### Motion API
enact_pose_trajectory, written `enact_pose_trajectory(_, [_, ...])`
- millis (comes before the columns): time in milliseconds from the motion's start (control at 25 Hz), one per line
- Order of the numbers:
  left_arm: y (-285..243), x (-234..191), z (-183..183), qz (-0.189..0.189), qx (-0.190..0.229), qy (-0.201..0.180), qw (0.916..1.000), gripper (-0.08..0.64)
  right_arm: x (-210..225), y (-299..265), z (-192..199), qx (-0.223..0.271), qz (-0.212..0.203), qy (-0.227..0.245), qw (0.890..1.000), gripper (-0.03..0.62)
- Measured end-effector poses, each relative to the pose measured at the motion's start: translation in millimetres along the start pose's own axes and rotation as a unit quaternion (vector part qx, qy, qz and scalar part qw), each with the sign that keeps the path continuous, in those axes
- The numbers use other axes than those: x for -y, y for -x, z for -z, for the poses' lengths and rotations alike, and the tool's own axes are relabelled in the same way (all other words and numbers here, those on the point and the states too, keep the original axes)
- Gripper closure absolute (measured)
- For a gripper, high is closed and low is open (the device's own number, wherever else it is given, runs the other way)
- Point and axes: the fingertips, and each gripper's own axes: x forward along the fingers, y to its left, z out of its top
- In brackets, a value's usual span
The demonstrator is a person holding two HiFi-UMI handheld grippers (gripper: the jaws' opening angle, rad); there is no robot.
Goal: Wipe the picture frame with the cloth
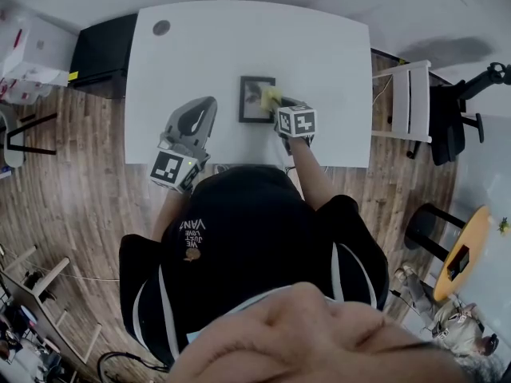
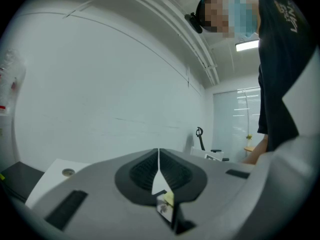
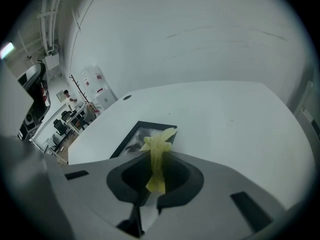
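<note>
The picture frame (image 1: 255,100) lies flat around the middle of the white desk (image 1: 319,46), a little nearer the near edge than the far one, with its dark border and glass facing up. The yellow cloth (image 1: 271,96) sits over the frame's right side, up toward its far right corner. The right gripper (image 1: 279,107) has its jaws clenched on the cloth, which is bunched into a narrow strip between them with a loose tuft sticking out past the tips and onto the frame. Whether that tuft presses on the glass or only brushes it is hard to tell. The left gripper (image 1: 204,108) is well apart from the frame, over the desk's near left part. Its jaws are closed together with nothing between them, and it is tilted up toward the wall, not aimed at the work. Wiping seems to be the step in hand, with the cloth at one side of the frame and most of the glass not yet covered. The next move probably calls for dragging the cloth across the glass toward the left border with light, even pressure. The frame is loose and could slide, so the idle left gripper might steady an edge.
</note>
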Motion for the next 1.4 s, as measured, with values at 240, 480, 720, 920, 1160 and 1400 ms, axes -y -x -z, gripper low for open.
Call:
enact_pose_trajectory(240, [-5.8,3.9,3.4,0.008,-0.008,0.003,0.9999,0.543,14.9,8.7,1.5,0.002,0.015,-0.006,1.000,0.548])
enact_pose_trajectory(480, [-8.8,8.1,3.7,0.020,-0.005,-0.003,0.9998,0.543,24.0,14.9,3.3,0.005,0.024,-0.014,1.000,0.548])
enact_pose_trajectory(720, [-9.3,8.0,2.6,0.018,-0.005,-0.004,0.9998,0.543,23.2,16.4,0.9,0.009,0.022,-0.015,1.000,0.548])
enact_pose_trajectory(920, [-6.9,8.1,4.3,0.010,-0.009,0.001,0.9999,0.543,22.2,19.5,-2.8,0.018,0.018,-0.016,1.000,0.549])
enact_pose_trajectory(1160, [0.3,6.5,4.5,0.009,-0.005,-0.004,0.9999,0.543,0.2,20.4,-17.7,0.035,-0.008,-0.011,0.999,0.548])
enact_pose_trajectory(1400, [13.7,0.9,2.9,-0.006,-0.001,-0.006,1.0000,0.543,-29.3,10.5,-24.8,0.038,-0.038,0.001,0.999,0.549])
